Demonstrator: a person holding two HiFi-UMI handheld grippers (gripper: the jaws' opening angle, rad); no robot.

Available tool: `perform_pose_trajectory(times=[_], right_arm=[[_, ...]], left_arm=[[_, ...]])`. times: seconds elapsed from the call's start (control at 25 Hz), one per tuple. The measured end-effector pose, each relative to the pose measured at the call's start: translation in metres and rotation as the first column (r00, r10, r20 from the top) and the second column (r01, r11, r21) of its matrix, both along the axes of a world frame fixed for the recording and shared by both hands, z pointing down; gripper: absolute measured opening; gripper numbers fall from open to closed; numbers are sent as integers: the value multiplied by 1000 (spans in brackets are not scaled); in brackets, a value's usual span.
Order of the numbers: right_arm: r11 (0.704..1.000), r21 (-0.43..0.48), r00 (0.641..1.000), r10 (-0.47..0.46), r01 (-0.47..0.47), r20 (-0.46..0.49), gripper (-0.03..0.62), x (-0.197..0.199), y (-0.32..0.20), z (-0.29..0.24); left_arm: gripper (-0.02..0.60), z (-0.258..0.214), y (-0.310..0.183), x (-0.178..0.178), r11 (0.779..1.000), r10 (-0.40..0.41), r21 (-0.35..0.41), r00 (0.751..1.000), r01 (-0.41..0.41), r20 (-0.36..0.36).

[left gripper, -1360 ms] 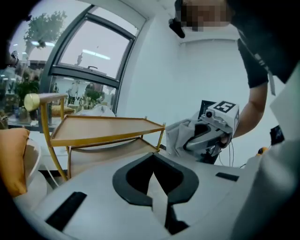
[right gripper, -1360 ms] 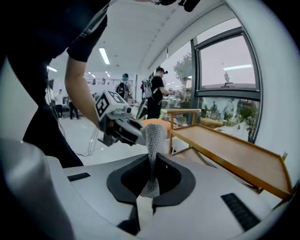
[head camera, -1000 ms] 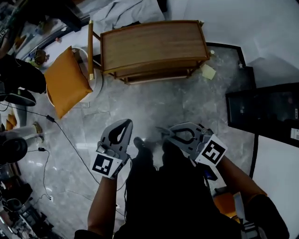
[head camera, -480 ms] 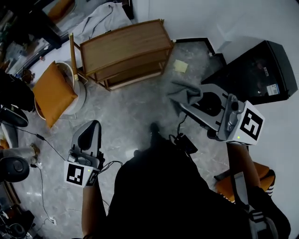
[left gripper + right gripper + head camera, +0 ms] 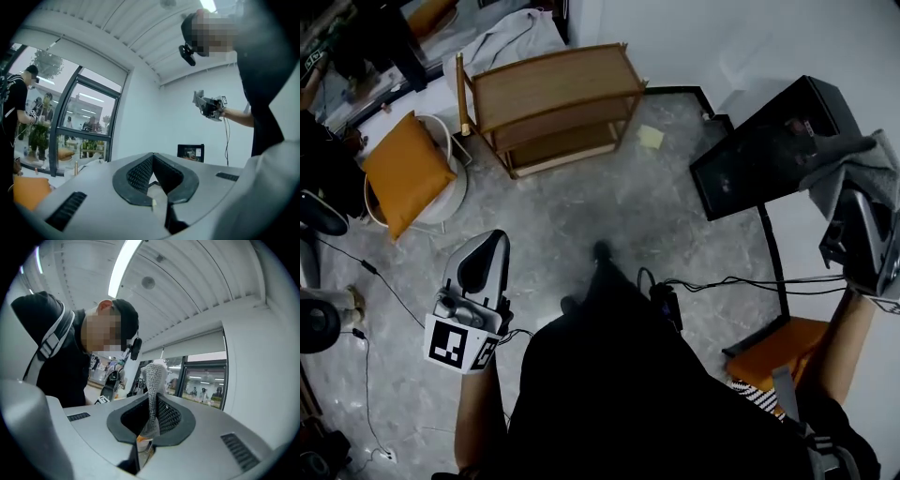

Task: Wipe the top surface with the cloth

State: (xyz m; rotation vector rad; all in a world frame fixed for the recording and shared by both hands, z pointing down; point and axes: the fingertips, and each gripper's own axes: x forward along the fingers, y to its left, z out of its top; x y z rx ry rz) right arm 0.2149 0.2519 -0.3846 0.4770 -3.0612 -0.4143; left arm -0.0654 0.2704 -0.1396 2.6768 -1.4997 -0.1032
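Note:
The grey cloth point(image 5: 855, 161) is bunched in my right gripper point(image 5: 855, 204), which is raised at the far right of the head view, beside the black box point(image 5: 769, 150) on its stand. Seen from the right gripper view, a strip of the cloth point(image 5: 153, 376) stands up between the jaws of the right gripper point(image 5: 151, 401), which is shut on it. My left gripper point(image 5: 490, 251) hangs low over the floor on the left, shut and holding nothing. In the left gripper view its pads point(image 5: 140, 171) meet, with the right gripper point(image 5: 208, 106) far off.
A wooden shelf unit point(image 5: 551, 101) stands at the back on the grey stone floor point(image 5: 609, 202). An orange cushion point(image 5: 403, 174) rests on a chair to its left. A yellow pad point(image 5: 650, 137) lies on the floor. Cables point(image 5: 741, 281) run by the stand's pole point(image 5: 772, 253).
My right gripper has swung up and to the right with the cloth, from in front of me to beside the black box. The left gripper stayed low on the left.

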Motion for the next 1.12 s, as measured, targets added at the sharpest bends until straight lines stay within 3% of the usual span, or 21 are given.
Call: perform_pose_trajectory(times=[0.32, 0.48, 0.8, 0.96, 1.12], right_arm=[[999, -35, 1000, -30, 31, 6, 34, -3, 37, 4], [992, -113, 998, -55, 58, 29, 34, -17, 49, 42], [901, -422, 976, -1, 95, 218, 34, -42, 53, 202], [868, -483, 971, 7, 113, 240, 34, -53, 55, 232], [860, -485, 970, -42, 157, 240, 34, -77, 62, 237]], left_arm=[[11, -14, 27, 11, 999, 34, 33, 999, -34, -8], [11, -18, 34, 19, 997, 62, 36, 998, -62, -1], [11, -1, 46, 22, 997, 76, -4, 997, -76, 2], [11, 2, 48, 24, 996, 90, -20, 996, -91, -5], [11, 4, 50, 29, 992, 122, -34, 992, -122, -13]])
